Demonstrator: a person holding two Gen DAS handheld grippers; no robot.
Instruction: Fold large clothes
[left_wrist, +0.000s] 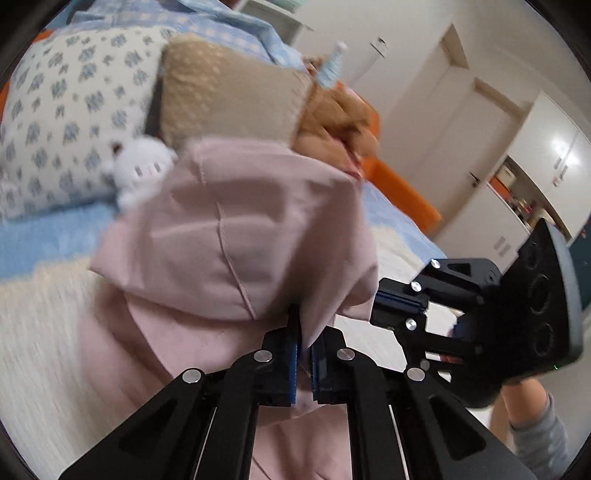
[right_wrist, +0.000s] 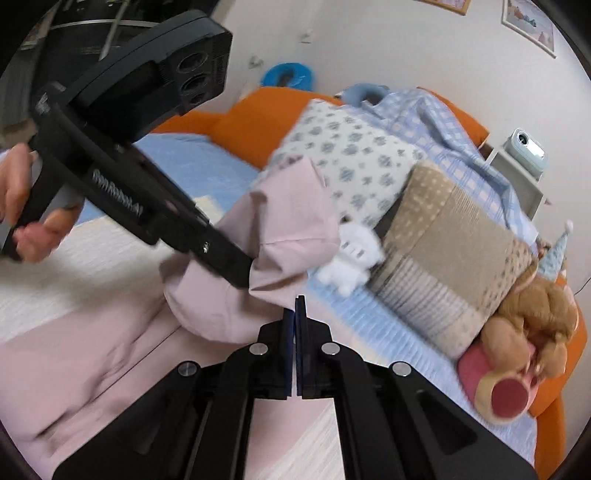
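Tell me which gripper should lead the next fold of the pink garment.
Left. The left gripper has its jaws shut on a raised fold of the pink garment. The right gripper is shut at the cloth's edge, and no fabric clearly shows between its jaws.

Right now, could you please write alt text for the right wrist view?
The right gripper, jaws shut, points at a lifted pink garment on a bed; the left gripper pinches a fold of it. Pillows and a teddy bear lie behind.

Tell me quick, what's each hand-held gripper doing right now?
Left hand-held gripper: closed on the pink garment.
Right hand-held gripper: closed at the garment's edge; whether it holds cloth cannot be told.
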